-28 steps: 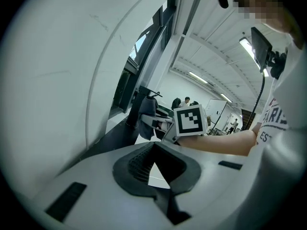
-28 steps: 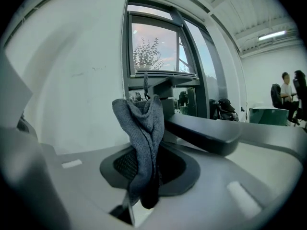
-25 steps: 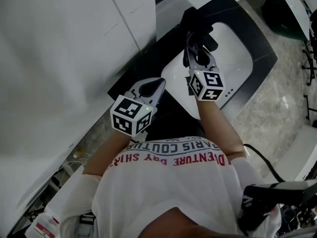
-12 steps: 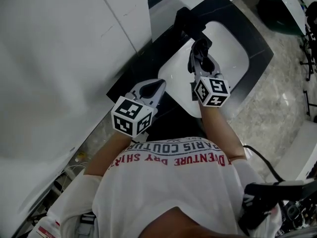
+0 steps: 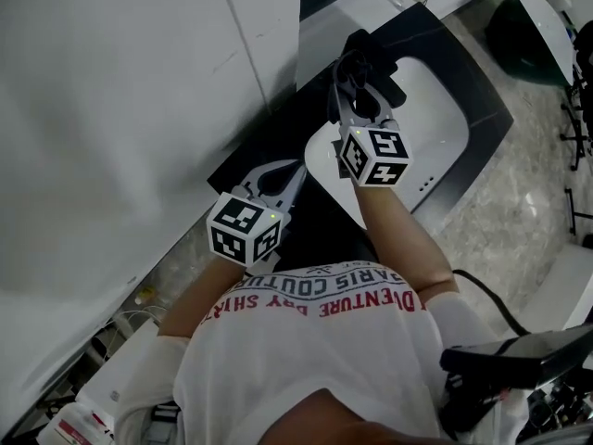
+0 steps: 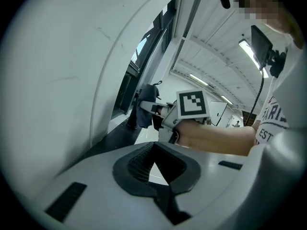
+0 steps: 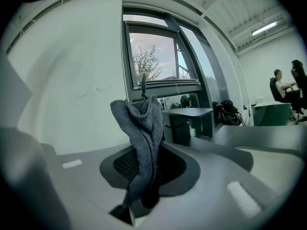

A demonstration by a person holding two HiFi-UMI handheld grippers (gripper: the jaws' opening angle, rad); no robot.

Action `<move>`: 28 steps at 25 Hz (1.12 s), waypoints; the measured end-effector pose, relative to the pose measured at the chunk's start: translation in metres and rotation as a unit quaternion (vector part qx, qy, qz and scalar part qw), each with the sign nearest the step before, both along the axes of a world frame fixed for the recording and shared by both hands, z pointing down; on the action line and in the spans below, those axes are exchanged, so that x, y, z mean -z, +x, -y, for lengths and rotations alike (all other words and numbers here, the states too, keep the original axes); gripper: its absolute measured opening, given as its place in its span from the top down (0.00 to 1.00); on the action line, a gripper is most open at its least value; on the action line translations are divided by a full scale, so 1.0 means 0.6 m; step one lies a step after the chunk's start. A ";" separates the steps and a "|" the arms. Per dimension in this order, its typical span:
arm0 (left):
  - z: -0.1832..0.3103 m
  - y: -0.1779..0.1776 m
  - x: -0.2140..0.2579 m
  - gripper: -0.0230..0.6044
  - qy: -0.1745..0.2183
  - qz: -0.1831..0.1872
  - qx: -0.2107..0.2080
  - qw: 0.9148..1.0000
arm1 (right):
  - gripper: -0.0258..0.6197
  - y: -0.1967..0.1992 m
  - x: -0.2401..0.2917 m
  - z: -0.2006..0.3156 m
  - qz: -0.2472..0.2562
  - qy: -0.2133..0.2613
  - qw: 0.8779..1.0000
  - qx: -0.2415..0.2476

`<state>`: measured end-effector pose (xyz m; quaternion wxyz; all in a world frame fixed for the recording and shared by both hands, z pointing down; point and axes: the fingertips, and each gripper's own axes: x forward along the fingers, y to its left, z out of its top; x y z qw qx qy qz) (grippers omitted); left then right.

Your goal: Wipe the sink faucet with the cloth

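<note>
Right gripper (image 7: 144,181) pinches the grey cloth (image 7: 141,123) by its lower end, at the sink's (image 5: 431,105) back edge. The cloth looks soft, light and floppy, so best gripped bunched. Left gripper (image 6: 156,176) has its jaws together and empty, over the counter (image 5: 250,151).

Two grippers, left gripper (image 5: 293,171), right gripper (image 5: 357,95); one cloth (image 5: 371,50); one sink (image 5: 428,109).

I seem to be working in a large open office or lab hall. A white sink (image 5: 431,100) sits in a black counter (image 5: 419,24) beside a white wall (image 5: 111,109). Strip lights (image 6: 250,51) hang under a high beamed ceiling (image 6: 211,56). Beyond a big window (image 7: 151,56), people (image 7: 283,85) sit at a desk (image 7: 268,111).
</note>
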<state>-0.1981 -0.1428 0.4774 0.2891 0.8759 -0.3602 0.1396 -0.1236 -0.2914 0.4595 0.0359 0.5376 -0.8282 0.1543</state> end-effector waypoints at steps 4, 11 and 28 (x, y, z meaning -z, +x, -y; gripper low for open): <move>-0.005 -0.016 -0.007 0.96 -0.005 0.002 0.009 1.000 | 0.84 -0.013 -0.002 0.036 -0.004 -0.004 1.000 -0.008; -0.003 -0.034 -0.007 0.96 -0.005 0.002 0.020 1.000 | 0.84 0.000 -0.001 0.046 -0.002 -0.006 1.000 -0.025; -0.014 0.027 0.009 0.96 0.007 -0.002 -0.025 1.000 | 0.84 0.155 -0.004 -0.079 -0.019 0.019 0.998 -0.059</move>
